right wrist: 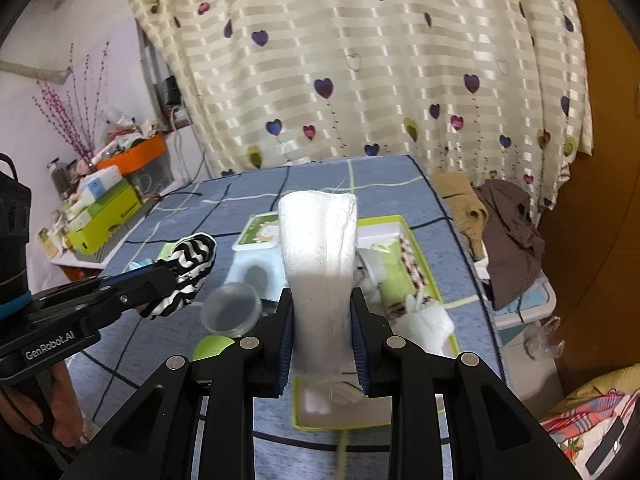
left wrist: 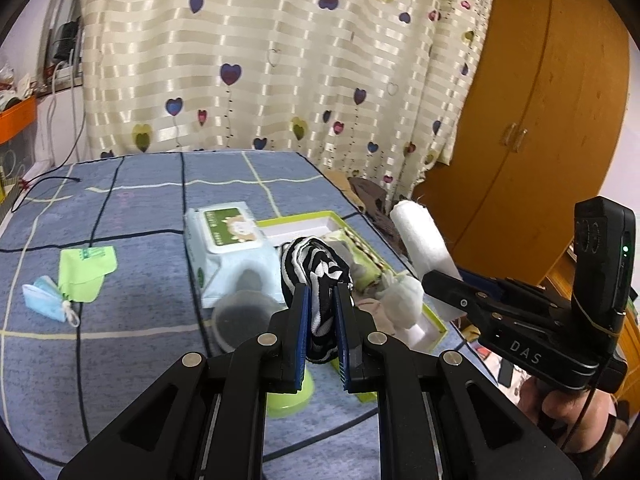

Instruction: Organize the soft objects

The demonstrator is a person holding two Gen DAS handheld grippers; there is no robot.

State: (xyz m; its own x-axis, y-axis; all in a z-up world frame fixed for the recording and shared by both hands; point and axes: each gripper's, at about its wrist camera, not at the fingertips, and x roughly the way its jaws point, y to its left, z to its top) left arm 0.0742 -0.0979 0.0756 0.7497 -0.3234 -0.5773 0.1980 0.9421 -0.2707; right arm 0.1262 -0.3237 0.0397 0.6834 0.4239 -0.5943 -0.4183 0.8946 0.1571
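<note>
The left gripper (left wrist: 322, 312) is clamped on a black-and-white striped sock (left wrist: 316, 276), which bulges out above the blue pads and hangs a little below them. The right gripper (right wrist: 322, 328) is clamped on a white sock (right wrist: 320, 248) that stands up between its pads, its free end flaring wider at the top. Both are held up in the air above the table (left wrist: 140, 208), over the near end of a green-rimmed tray (right wrist: 404, 224) that already holds a few pale bundled cloth items.

Both socks look light, limp and easily squashed; neither seems fragile or slippery, and the knit should catch well on the ridged pads. The striped one is pinched across its middle, so both ends can flop; the white one is taken near its lower end, so the tall free part may sway or fold over as it travels. A hold nearer the centre of the bulk would probably steady each.

Room is tight low down. A pack of wet wipes (left wrist: 228, 236) sits just left of the tray, with a clear round lid (right wrist: 232, 308) and a green round container (left wrist: 292, 396) close in front. The tray lies near the table's right edge, beyond which clothes (right wrist: 508, 224) are piled. The far left of the table is more open, holding only a green cloth (left wrist: 86, 272) and a blue face mask (left wrist: 44, 296). The two grippers are close side by side, so they could knock together.
</note>
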